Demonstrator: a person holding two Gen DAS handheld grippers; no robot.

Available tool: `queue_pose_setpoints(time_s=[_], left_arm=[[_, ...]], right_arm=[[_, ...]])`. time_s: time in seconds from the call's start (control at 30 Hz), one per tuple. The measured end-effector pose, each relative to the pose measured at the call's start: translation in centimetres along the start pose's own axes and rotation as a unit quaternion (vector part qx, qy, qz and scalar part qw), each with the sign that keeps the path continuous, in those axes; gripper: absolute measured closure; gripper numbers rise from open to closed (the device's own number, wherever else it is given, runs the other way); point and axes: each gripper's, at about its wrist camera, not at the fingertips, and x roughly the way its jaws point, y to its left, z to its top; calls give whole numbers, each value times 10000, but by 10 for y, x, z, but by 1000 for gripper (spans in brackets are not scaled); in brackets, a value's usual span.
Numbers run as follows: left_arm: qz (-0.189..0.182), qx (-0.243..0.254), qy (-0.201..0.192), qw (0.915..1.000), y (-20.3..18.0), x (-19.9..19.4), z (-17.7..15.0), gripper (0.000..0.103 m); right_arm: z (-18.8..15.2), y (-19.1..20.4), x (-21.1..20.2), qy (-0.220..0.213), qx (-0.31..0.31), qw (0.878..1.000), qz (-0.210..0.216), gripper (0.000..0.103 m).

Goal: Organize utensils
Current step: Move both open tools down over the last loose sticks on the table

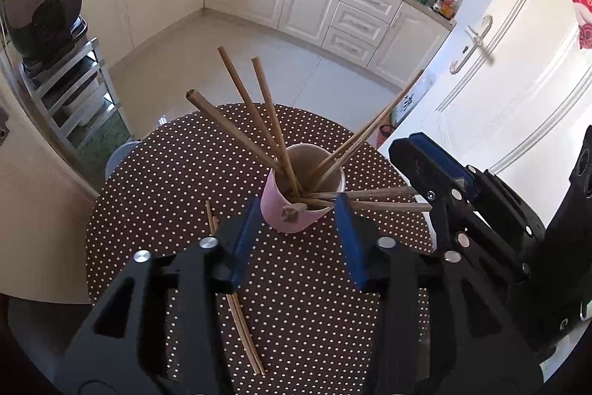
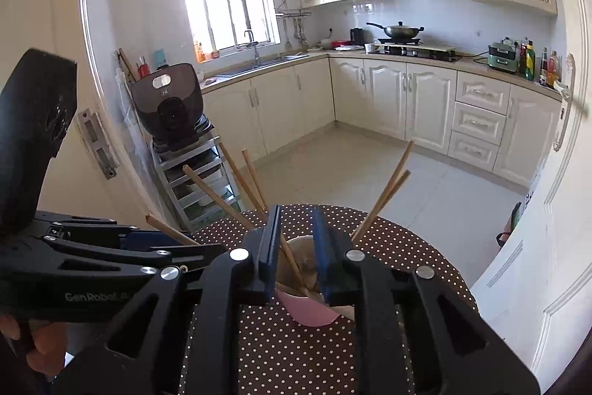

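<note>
A pink cup (image 1: 292, 210) stands on the round brown polka-dot table (image 1: 177, 195) with several wooden chopsticks (image 1: 255, 121) fanned out of it. My left gripper (image 1: 296, 210) is open, its blue fingers on either side of the cup's near wall. A pair of chopsticks (image 1: 236, 302) lies on the table under its left finger. My right gripper (image 2: 296, 236) is open right above the cup (image 2: 310, 313), with chopsticks (image 2: 292, 265) passing between its fingers. It shows from the side in the left wrist view (image 1: 425, 169), next to two chopsticks that point right.
The table stands in a kitchen doorway. A metal rack with a black cooker (image 2: 168, 106) is at the left, a white door (image 2: 547, 247) at the right. Cream cabinets and a counter with a wok (image 2: 401, 30) line the far wall.
</note>
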Motion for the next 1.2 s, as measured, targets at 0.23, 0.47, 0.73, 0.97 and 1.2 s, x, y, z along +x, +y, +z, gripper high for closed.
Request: queue_pose_setpoints(time_s=[0.23, 0.47, 0.73, 0.97, 1.2], left_arm=[[81, 29, -210, 9997, -2, -14, -2, 47], [150, -32, -449, 9989, 2, -32, -7, 37], [213, -67, -736, 9970, 7, -56, -15, 35], [302, 9, -958, 9949, 9, -76, -25, 34], [408, -86, -896, 9951, 25, -81, -39, 33]], right_arm=[[3, 0, -17, -120, 81, 9999, -84, 75], [8, 6, -40, -313, 127, 9993, -147, 66], [9, 20, -60, -446, 82, 9988, -202, 63], [1, 34, -67, -405, 81, 9989, -209, 60], [-18, 52, -59, -118, 134, 9998, -88, 59]])
